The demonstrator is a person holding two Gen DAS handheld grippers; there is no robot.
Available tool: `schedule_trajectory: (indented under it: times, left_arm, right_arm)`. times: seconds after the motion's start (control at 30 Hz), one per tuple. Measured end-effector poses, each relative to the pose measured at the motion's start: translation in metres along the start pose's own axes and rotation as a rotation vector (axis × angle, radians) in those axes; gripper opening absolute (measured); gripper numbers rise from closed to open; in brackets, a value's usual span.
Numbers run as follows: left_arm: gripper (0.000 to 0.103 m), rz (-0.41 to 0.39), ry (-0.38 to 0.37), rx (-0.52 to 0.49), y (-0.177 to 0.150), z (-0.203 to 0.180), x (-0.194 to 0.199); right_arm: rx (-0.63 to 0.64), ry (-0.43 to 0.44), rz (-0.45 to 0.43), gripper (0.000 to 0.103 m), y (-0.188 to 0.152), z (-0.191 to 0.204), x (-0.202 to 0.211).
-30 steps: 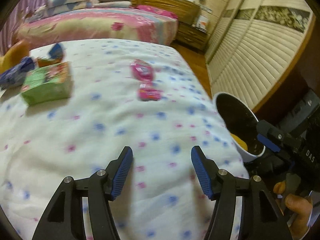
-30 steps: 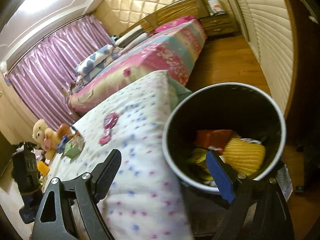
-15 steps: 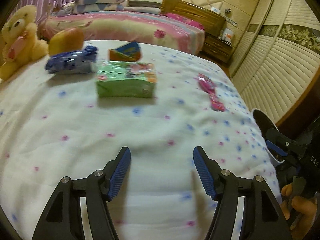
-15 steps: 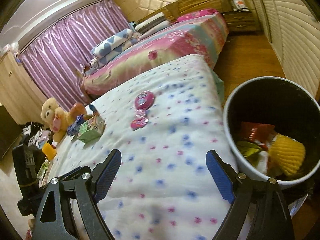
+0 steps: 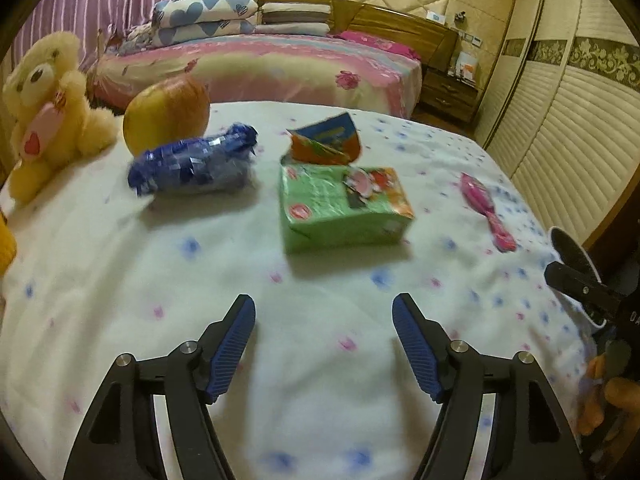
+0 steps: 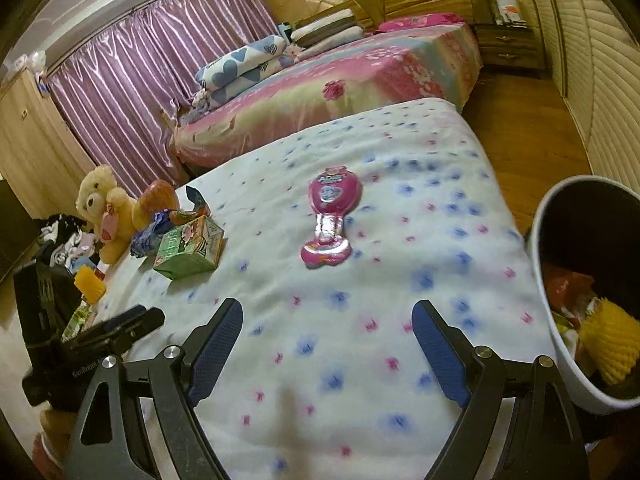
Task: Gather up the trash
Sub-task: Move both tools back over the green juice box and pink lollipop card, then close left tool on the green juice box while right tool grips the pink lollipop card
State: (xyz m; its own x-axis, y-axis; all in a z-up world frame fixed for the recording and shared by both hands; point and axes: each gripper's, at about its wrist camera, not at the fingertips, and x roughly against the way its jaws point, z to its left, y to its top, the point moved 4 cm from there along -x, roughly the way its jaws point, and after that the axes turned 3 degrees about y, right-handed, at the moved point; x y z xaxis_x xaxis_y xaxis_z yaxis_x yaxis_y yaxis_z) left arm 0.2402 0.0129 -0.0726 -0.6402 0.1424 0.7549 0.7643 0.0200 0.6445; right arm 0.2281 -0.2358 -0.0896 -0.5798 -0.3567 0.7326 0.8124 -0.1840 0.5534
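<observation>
Left wrist, left gripper [image 5: 324, 332] empty, green carton [image 5: 344, 208]

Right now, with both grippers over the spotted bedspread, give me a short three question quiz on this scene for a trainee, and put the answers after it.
1. True or false: the left gripper is closed on the green carton.
2. What lies directly behind the green carton, away from the camera? A) the pink toy B) the orange and blue wrapper C) the teddy bear
3. Fill in: the yellow ridged item sits inside the ____.

Key
1. False: its jaws have just been opening, with nothing between them.
2. B
3. trash bin, right of the open right gripper.
</observation>
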Motion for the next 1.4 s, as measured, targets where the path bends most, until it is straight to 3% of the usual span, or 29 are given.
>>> schedule_trajectory:
  times: [0.13,0.43,0.67,0.77,0.87,0.93,1.0,1.03,1.33,1.37,1.4]
  left_arm:
    - [0.075,0.011,0.009,-0.044,0.015,0.011,-0.017]
    - [0.082,0.034,-0.059,-0.165,0.051,0.012,-0.059]
    - [0.083,0.041,-0.098,-0.262,0.060,0.001,-0.074]
    - [0.078,0.012,-0.109,-0.294,0.058,-0.005,-0.069]
    - [0.055,0.003,-0.097,-0.326,0.052,-0.012,-0.068]
    - [0.029,0.022,-0.099,-0.328,0.047,-0.014,-0.070]
    - [0.021,0.028,-0.105,-0.319,0.043,-0.018,-0.069]
    - [0.019,0.025,-0.110,-0.318,0.042,-0.021,-0.068]
    - [0.019,0.051,-0.213,-0.358,0.013,-0.040,-0.040]
    - [0.020,0.052,-0.212,-0.356,0.013,-0.038,-0.039]
    - [0.028,0.050,-0.204,-0.356,0.015,-0.036,-0.039]
  right_arm:
    - [0.017,-0.013,0.002,0.088,0.008,0.003,-0.010]
    - [0.046,-0.039,0.036,0.087,0.031,0.007,-0.041]
    - [0.085,-0.086,0.064,0.086,0.042,0.008,-0.063]
    - [0.117,-0.123,0.072,0.078,0.044,0.010,-0.068]
    - [0.134,-0.163,0.067,0.062,0.045,0.010,-0.069]
    - [0.135,-0.178,0.061,0.048,0.046,0.007,-0.068]
    - [0.127,-0.176,0.058,0.029,0.047,0.004,-0.067]
    - [0.117,-0.170,0.058,0.021,0.047,0.002,-0.066]
    - [0.076,-0.077,0.055,0.021,0.031,-0.002,-0.045]
    - [0.070,-0.068,0.053,0.021,0.027,-0.004,-0.039]
    - [0.066,-0.064,0.051,0.021,0.024,-0.005,-0.035]
